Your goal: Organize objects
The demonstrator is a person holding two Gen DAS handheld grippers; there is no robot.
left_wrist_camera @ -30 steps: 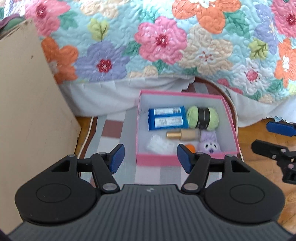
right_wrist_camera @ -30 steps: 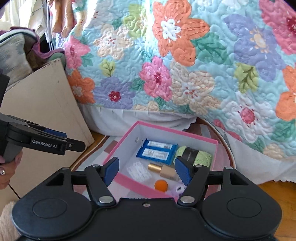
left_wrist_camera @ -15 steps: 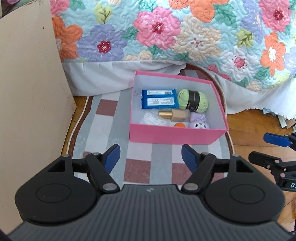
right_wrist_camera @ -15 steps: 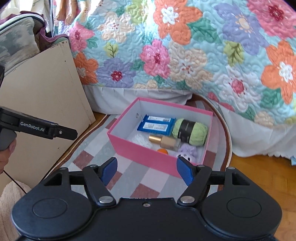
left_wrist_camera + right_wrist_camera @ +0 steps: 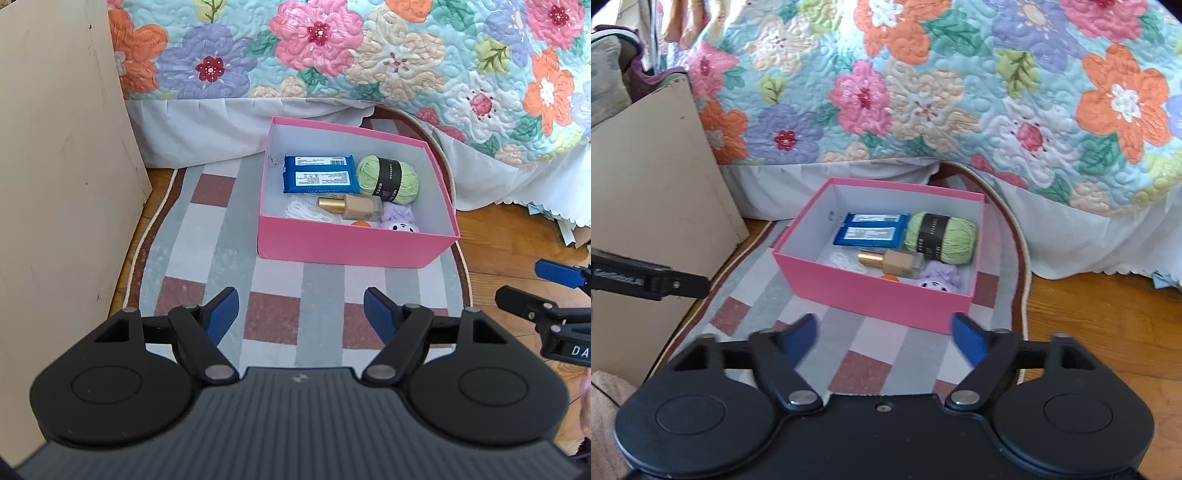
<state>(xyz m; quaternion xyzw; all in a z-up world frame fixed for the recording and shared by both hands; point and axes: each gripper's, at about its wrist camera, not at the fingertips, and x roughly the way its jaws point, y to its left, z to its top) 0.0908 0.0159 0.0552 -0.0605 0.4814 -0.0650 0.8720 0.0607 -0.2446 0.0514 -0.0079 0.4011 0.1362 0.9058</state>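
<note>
A pink box (image 5: 351, 243) (image 5: 875, 295) stands on a checked rug by the bed. Inside it lie a blue wipes pack (image 5: 317, 174) (image 5: 870, 234), a green yarn ball (image 5: 388, 179) (image 5: 940, 236), a gold-capped beige bottle (image 5: 352, 206) (image 5: 894, 260), a purple plush toy (image 5: 400, 219) (image 5: 940, 278), a small orange ball (image 5: 360, 223) (image 5: 890, 277) and a white packet (image 5: 301, 212). My left gripper (image 5: 301, 310) is open and empty above the rug, well short of the box. My right gripper (image 5: 884, 334) is open and empty, just short of the box's near wall.
A flowered quilt (image 5: 332, 48) (image 5: 942, 81) hangs over the bed behind the box. A beige panel (image 5: 55, 166) (image 5: 653, 170) stands at the left. The checked rug (image 5: 207, 236) lies under the box, with wood floor (image 5: 517, 240) (image 5: 1108, 317) to the right.
Both grippers have pulled back and up from the box, which now looks smaller and farther. Both stay open and empty. The box's contents have not moved.
</note>
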